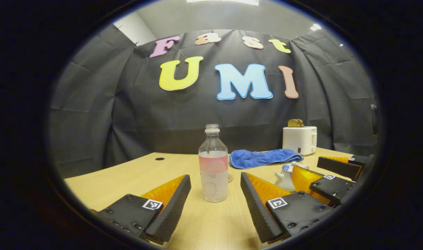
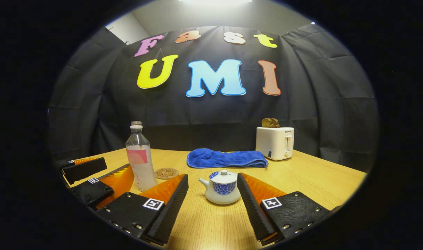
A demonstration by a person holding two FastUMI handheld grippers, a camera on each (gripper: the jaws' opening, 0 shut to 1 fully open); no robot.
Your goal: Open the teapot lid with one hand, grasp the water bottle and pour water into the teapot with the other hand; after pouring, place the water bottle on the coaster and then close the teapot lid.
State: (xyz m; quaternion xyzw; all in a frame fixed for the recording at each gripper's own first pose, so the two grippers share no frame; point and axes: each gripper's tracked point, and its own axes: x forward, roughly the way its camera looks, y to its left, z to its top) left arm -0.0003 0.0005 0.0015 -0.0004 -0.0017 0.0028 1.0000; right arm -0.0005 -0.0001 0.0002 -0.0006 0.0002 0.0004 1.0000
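Observation:
A clear water bottle (image 1: pixel 213 166) with a pink label stands upright on the wooden table, with no cap on its threaded neck. My left gripper (image 1: pixel 215 177) is open, its fingertips on either side of the bottle's base without touching it. The small white teapot (image 2: pixel 222 189) with a blue pattern has its lid (image 2: pixel 224 174) on. It sits just beyond the open right gripper (image 2: pixel 212 177). A round brown coaster (image 2: pixel 166 173) lies between bottle (image 2: pixel 140 163) and teapot. In the left gripper view the teapot (image 1: pixel 283 176) is half hidden behind fingers.
A folded blue towel (image 2: pixel 227 158) lies behind the teapot, and a white toaster (image 2: pixel 274 142) holding bread stands at the back right. The left gripper (image 2: pixel 103 173) shows at the left of the right gripper view; the right gripper (image 1: pixel 319 170) shows at the right of the left one.

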